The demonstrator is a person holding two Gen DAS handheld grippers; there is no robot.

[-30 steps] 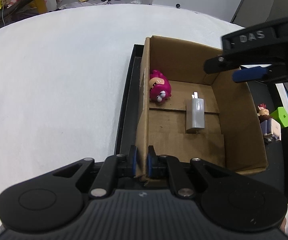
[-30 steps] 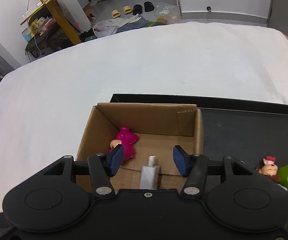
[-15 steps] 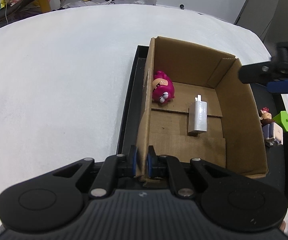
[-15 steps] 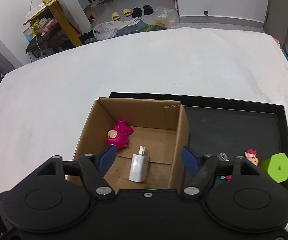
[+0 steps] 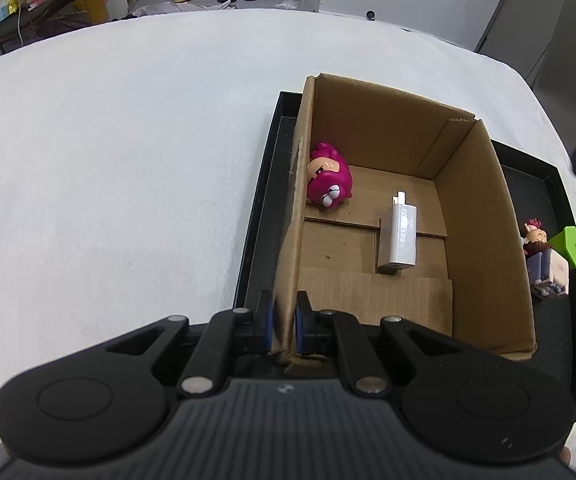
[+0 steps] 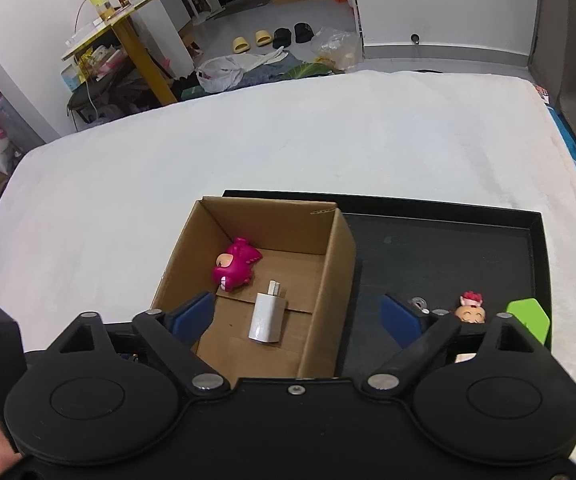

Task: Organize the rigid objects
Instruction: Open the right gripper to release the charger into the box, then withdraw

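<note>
1. Inside the corrugated cardboard box (image 5: 480, 240), a smooth white charger (image 5: 398, 236) lies flat beside a glossy pink toy (image 5: 330, 182).
2. My left fingers (image 5: 285, 326) pinch the box's near wall.
3. My right fingers (image 6: 298, 318) are opening, empty; a second ago they hung narrower, right over the charger.
4. On the black tray (image 6: 448, 256) sit a figurine (image 6: 470, 310) and a green block (image 6: 528, 318).

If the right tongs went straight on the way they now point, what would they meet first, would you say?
Probably the box's right wall, which lies between the opening tongs; the charger sits just left of that line. Depth is unclear.
</note>
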